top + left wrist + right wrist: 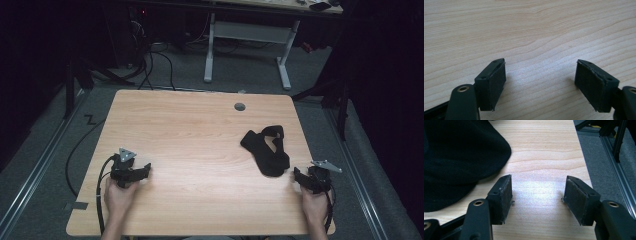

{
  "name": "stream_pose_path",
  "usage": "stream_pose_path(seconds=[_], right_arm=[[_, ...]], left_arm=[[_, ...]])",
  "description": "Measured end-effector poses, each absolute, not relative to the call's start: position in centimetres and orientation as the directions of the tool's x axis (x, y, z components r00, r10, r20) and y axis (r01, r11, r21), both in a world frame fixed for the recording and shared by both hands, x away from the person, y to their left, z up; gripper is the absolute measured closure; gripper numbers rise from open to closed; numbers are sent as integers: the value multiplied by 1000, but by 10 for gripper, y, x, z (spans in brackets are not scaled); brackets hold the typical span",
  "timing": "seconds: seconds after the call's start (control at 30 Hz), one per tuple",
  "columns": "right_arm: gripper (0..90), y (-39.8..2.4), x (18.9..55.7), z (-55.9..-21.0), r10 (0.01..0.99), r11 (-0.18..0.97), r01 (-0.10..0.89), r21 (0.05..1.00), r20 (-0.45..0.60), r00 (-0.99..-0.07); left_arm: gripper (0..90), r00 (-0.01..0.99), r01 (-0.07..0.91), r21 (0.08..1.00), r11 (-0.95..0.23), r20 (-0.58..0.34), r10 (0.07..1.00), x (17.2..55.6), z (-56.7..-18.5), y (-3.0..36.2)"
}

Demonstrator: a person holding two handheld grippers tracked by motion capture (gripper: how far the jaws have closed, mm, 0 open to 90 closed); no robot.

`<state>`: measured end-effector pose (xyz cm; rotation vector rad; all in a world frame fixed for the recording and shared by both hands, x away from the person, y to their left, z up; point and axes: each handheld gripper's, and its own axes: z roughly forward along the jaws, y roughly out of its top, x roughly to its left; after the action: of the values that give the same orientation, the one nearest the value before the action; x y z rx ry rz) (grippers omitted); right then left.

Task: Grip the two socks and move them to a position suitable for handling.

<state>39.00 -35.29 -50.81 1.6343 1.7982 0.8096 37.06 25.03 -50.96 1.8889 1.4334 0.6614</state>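
Your right gripper rests at the near right of the bench, fingers spread wide with only bare wood between them, just beside the near end of the black sock, which lies crumpled on the right side. Your left gripper sits near left, well apart from it, fingers likewise released over bare bench.

Matt black knit cloth sock on smooth pale wood-grain table.

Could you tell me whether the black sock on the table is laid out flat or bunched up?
Bunched up: the black sock lies crumpled, its upper part twisted into a loop, not spread flat.
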Motion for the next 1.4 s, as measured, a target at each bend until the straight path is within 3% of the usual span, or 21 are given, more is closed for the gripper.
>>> stream_pose_path(seconds=[0.53,0.77,1.4], right_arm=[[368,-352,390,-508,995,66,652,755,-2,-98],[443,-350,389,-508,992,88,644,760,-9,-126],[453,-348,393,-507,988,107,642,759,-12,-151]], left_arm=[[260,269,625,760,-177,3,963,371,-510,250],[260,267,626,760,-176,3,964,371,-510,250],[260,261,626,759,-177,10,965,372,-510,248]])
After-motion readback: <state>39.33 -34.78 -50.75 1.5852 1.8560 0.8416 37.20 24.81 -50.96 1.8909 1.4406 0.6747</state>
